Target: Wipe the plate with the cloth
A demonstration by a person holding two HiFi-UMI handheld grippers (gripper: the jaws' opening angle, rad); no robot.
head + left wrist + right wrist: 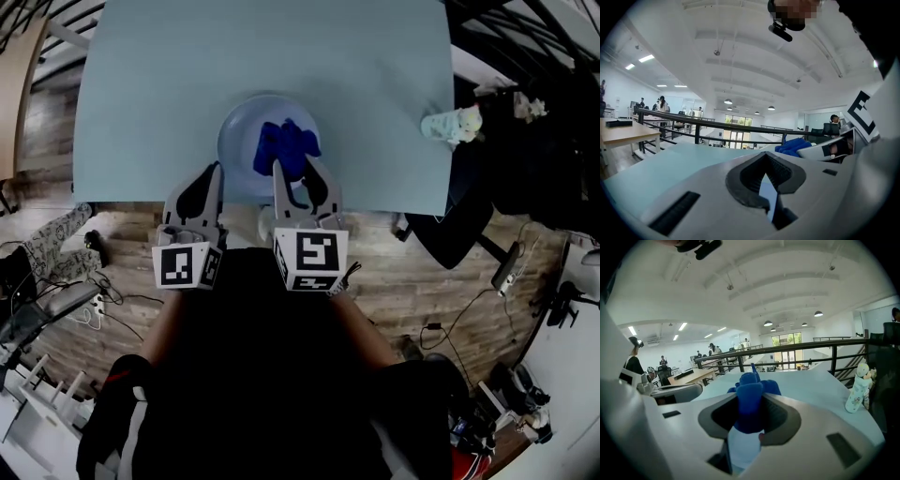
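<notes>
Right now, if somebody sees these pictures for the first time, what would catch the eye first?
The bright blue cloth stands out most, bunched on the pale plate near the front edge of the light blue table and pinched in the right gripper. The left gripper appears closed on the plate's left rim. A small pale bottle stands alone at the table's right edge.

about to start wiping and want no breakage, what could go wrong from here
The plate sits close to the table's near edge; a wiping pull could drag it off, though the left gripper seems to pinch its rim.
The right gripper holds just a bunched fold of cloth; it might slip out.
</notes>
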